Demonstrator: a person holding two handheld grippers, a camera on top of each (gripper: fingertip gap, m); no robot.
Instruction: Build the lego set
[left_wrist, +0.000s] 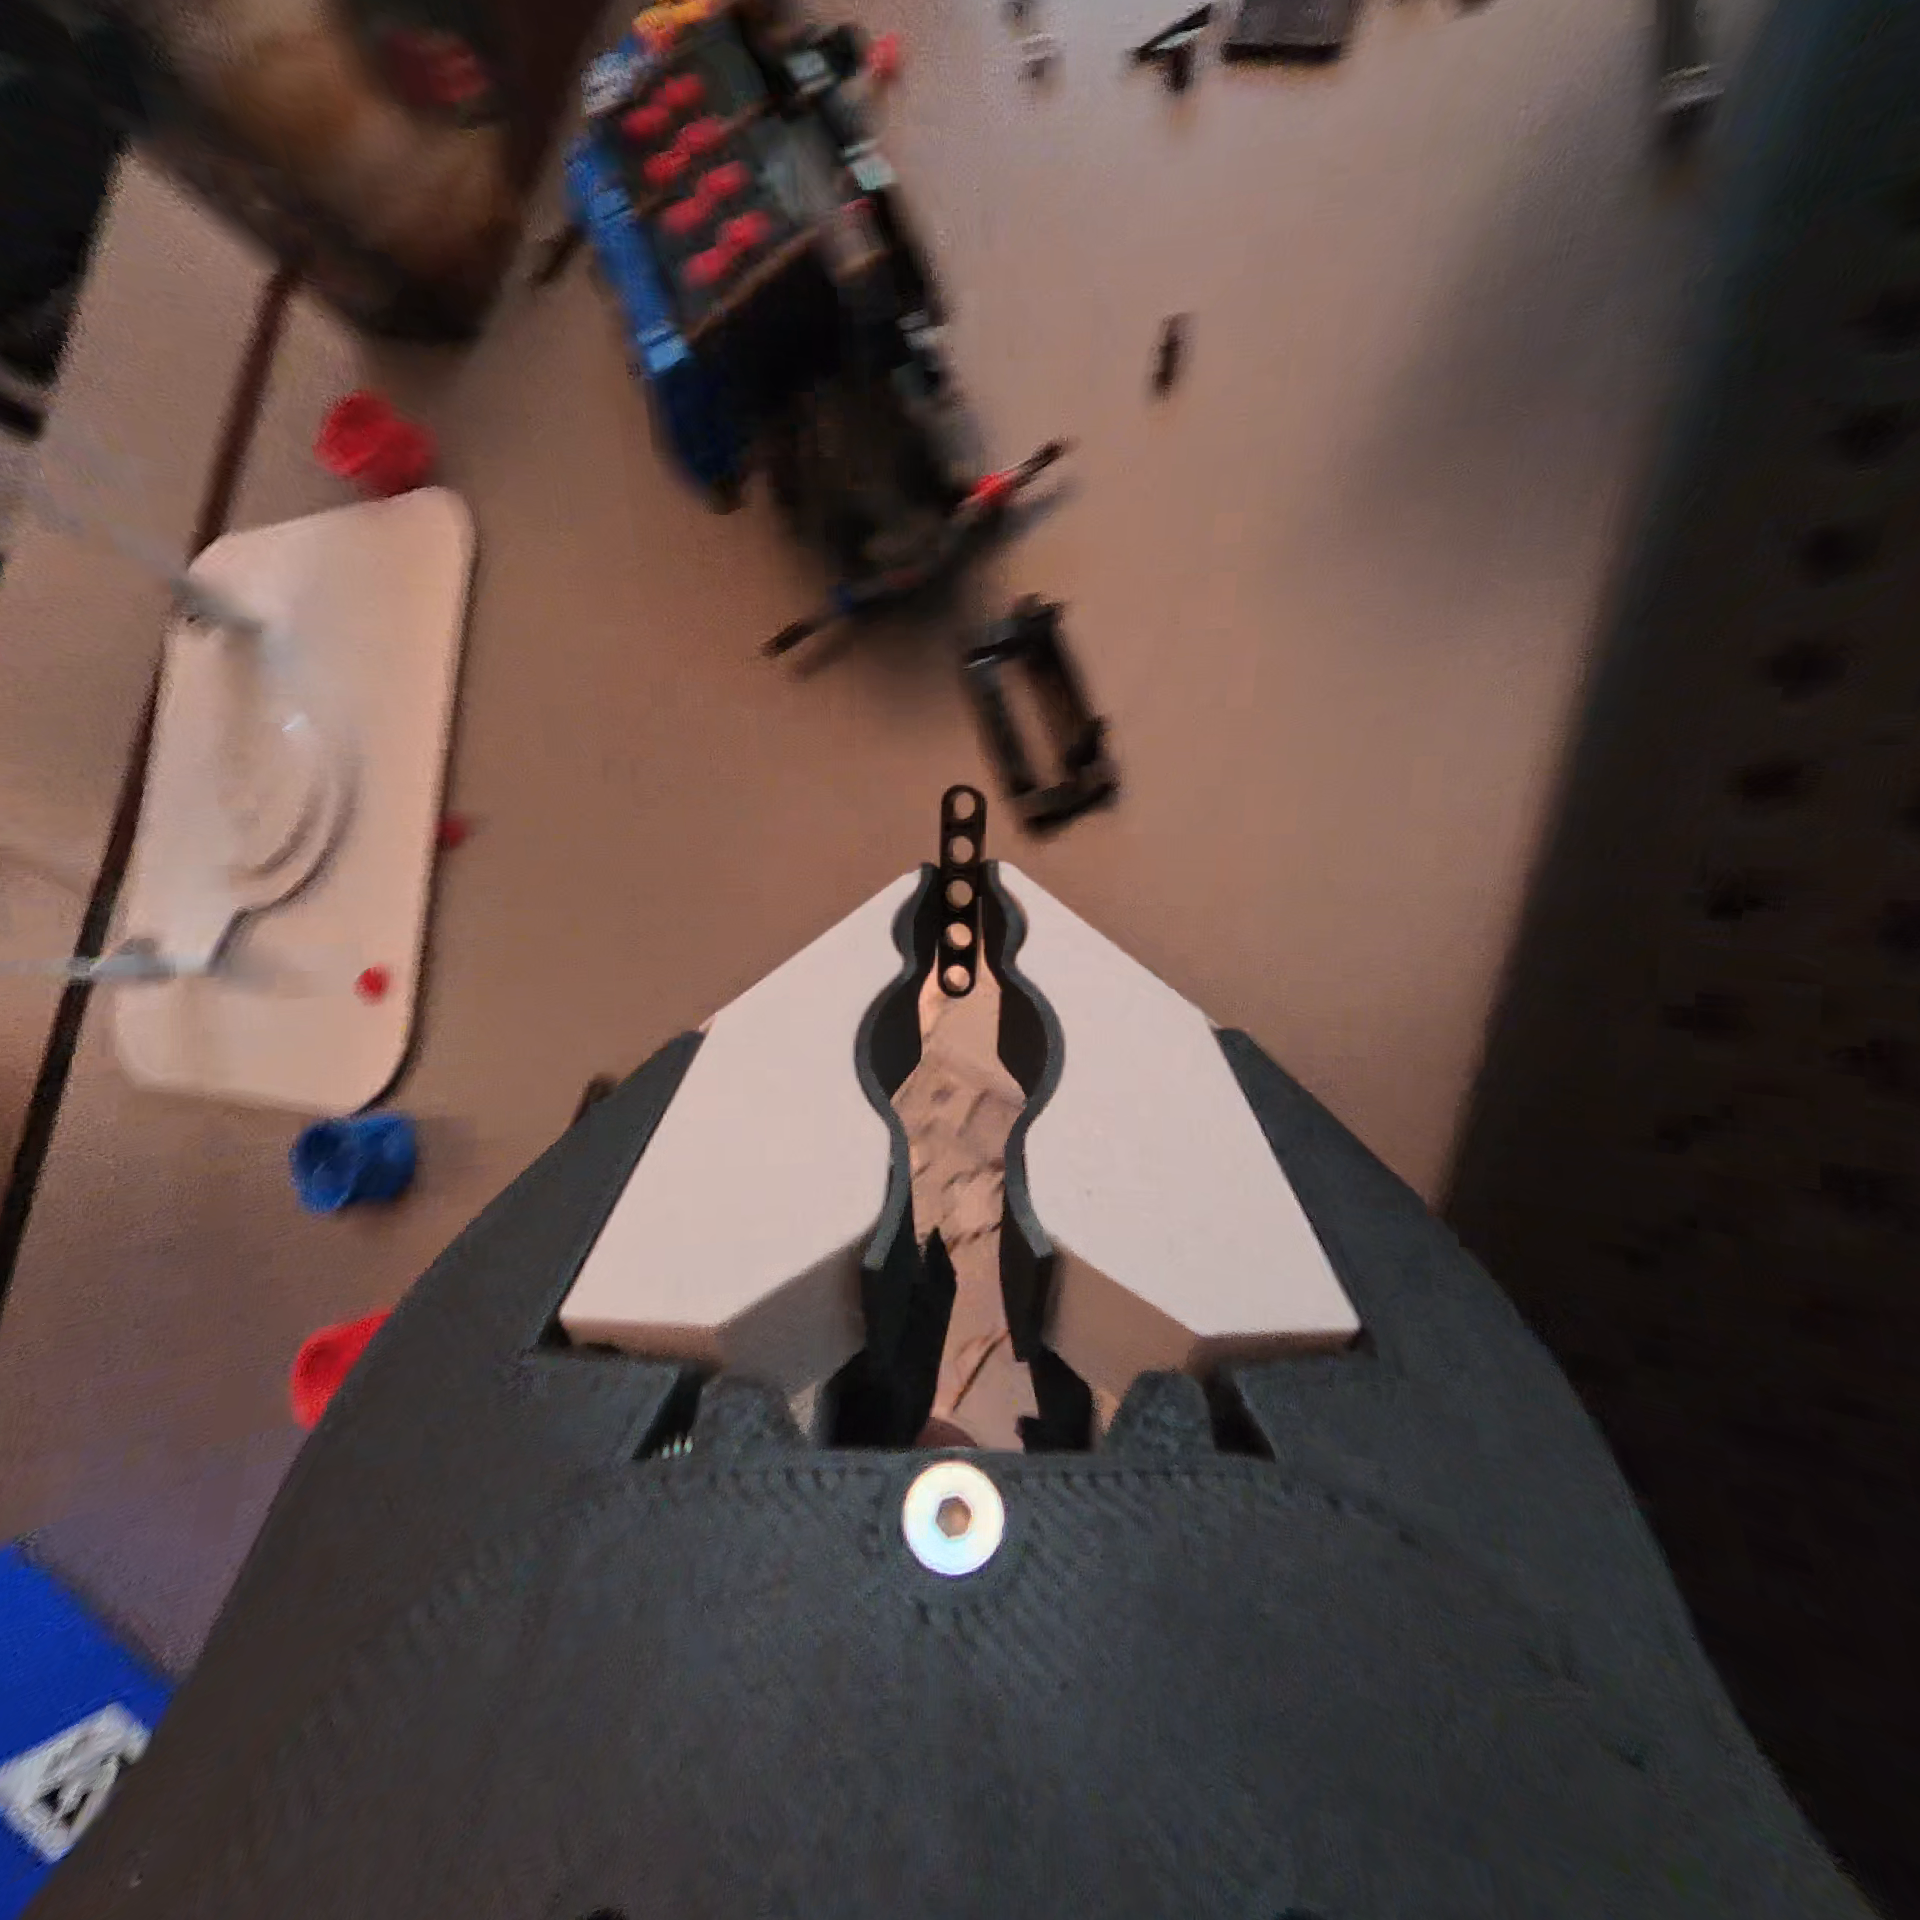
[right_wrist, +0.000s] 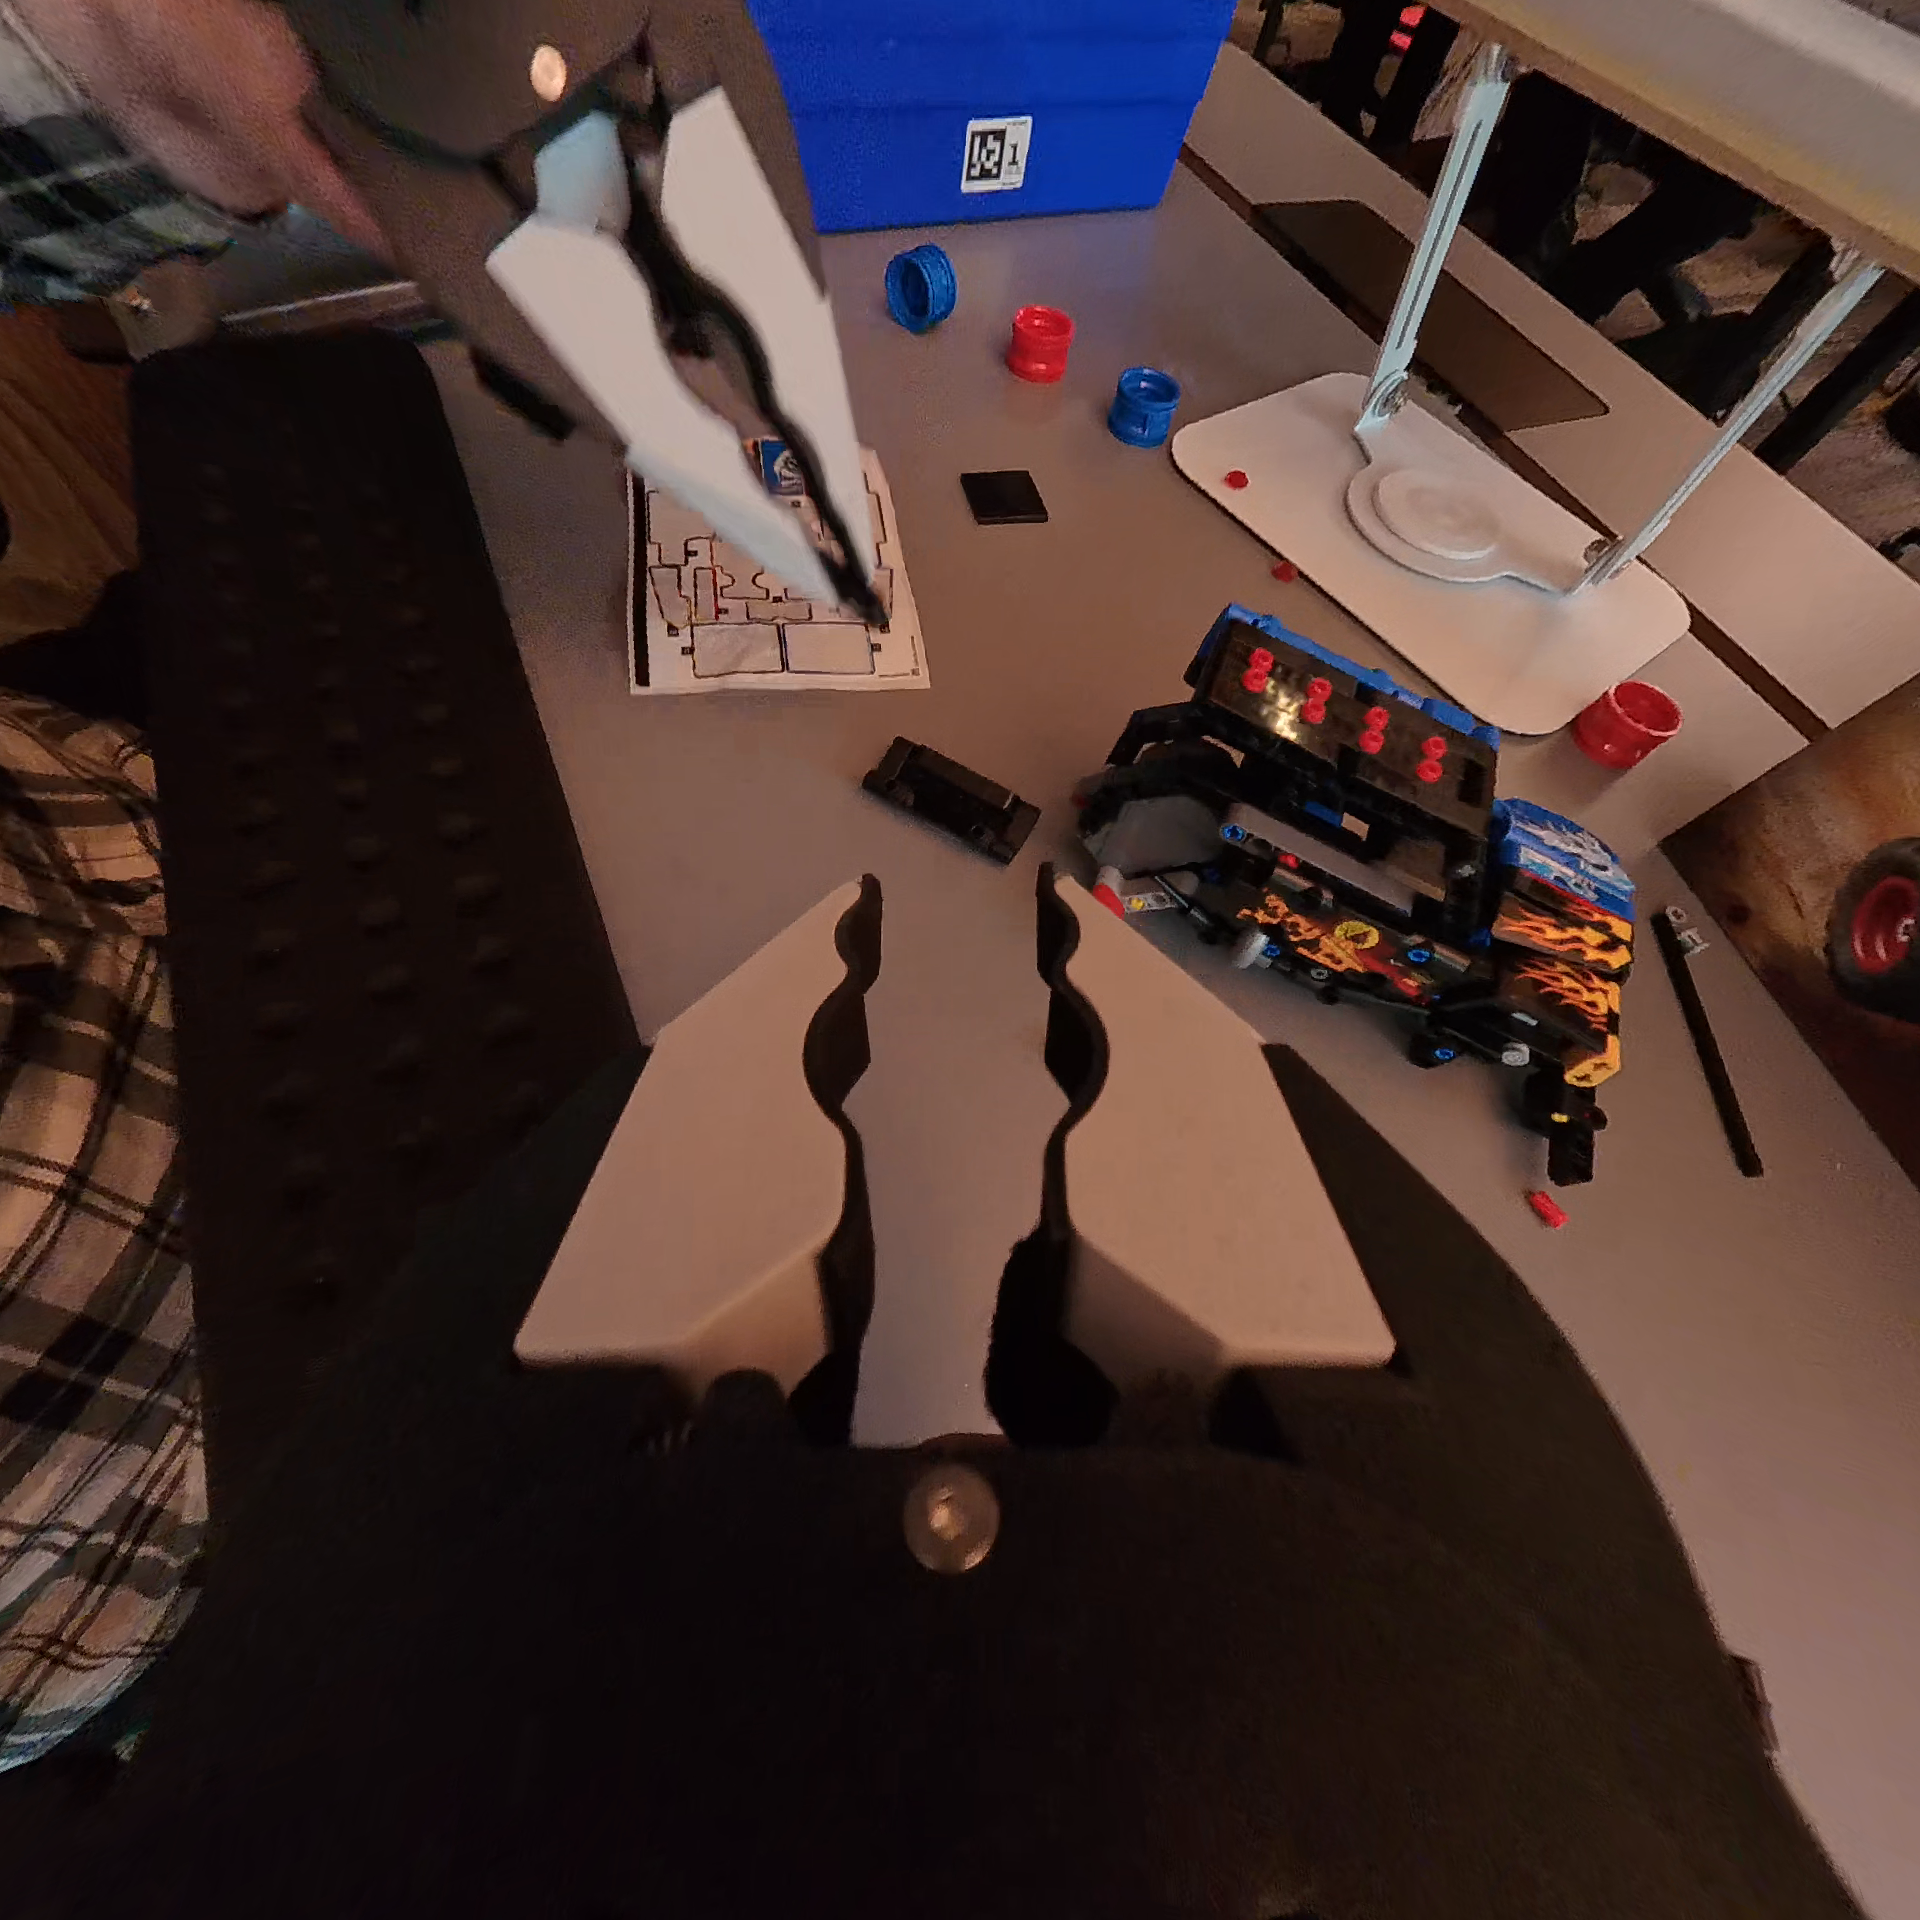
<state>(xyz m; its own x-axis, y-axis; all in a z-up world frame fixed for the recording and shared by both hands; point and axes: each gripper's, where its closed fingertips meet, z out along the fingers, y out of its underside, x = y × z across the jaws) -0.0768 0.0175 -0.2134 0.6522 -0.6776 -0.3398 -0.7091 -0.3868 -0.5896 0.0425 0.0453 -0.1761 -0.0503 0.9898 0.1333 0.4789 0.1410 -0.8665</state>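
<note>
I see a pale grey tabletop (right_wrist: 1195, 644) filling mid-frame, dimly lit. A white flat-based desk lamp (right_wrist: 1455, 540) stands at upper right, a blue plastic bin (right_wrist: 935, 104) at top centre, and a dark studded mat (right_wrist: 343, 779) runs down the left.

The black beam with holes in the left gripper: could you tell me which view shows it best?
The left wrist view: the black beam stands sharp between the left gripper's fingertips. The right wrist view shows only a blurred dark sliver at that gripper's tips.
</note>
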